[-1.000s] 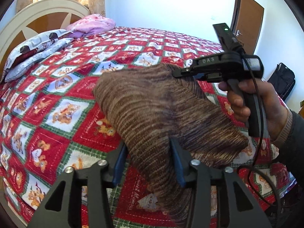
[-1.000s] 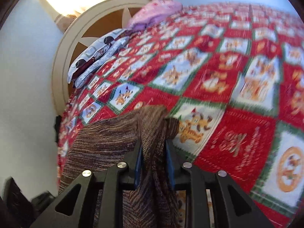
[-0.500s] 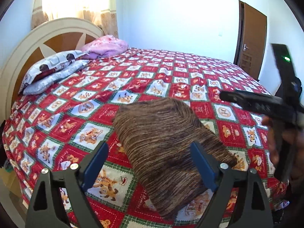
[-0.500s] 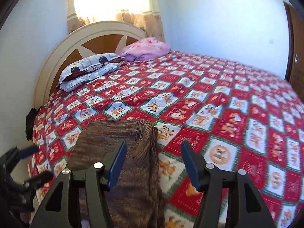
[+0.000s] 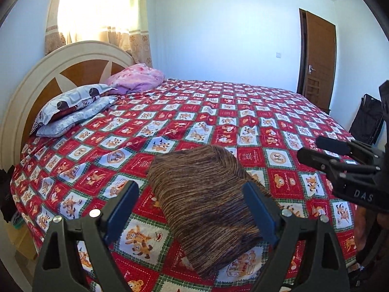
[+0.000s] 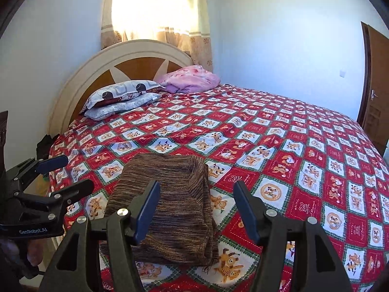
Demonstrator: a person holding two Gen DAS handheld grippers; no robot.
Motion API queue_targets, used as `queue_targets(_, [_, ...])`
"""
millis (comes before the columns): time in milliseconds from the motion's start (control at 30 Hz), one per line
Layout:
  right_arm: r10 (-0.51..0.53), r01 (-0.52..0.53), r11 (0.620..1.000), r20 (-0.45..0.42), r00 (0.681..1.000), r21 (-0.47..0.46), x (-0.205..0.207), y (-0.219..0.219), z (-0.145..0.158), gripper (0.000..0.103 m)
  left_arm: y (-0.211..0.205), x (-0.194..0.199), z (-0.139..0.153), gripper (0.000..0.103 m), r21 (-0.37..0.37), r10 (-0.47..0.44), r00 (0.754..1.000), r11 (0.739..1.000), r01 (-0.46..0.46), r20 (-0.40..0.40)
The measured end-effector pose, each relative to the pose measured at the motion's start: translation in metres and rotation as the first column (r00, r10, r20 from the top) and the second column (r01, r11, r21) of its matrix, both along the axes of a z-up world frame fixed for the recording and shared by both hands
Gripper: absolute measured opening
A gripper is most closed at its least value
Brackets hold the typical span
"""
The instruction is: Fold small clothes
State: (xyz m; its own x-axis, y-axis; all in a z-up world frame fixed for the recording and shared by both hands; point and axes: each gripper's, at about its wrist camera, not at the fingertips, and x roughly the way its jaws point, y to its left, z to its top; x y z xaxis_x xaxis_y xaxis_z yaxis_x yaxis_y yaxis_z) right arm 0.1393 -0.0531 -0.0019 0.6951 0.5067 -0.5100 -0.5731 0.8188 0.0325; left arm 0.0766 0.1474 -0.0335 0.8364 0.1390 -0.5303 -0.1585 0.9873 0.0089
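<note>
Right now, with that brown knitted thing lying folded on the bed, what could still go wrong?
The brown knit lies near the bed's edge, so a nudge might slide it off. Its fringe pokes out at one corner and could snag the right gripper's fingers. Both grippers hang open above it, close together, and could bump each other.

Black left gripper (image 5: 192,209) and right gripper (image 6: 197,206), blue pads, silver screws.

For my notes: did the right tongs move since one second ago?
Yes. The right tongs rose and pulled back from the brown garment; the headboard now sits upright in view.
</note>
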Motion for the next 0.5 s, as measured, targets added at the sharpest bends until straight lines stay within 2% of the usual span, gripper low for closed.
queue_targets(500, [0.006,-0.005,1.000,0.037,0.999,-0.004,-0.021,0.002,0.009,0.064,-0.002,-0.007,0.008,0.091,-0.013,0.013,1.000,1.000,-0.012,0.021])
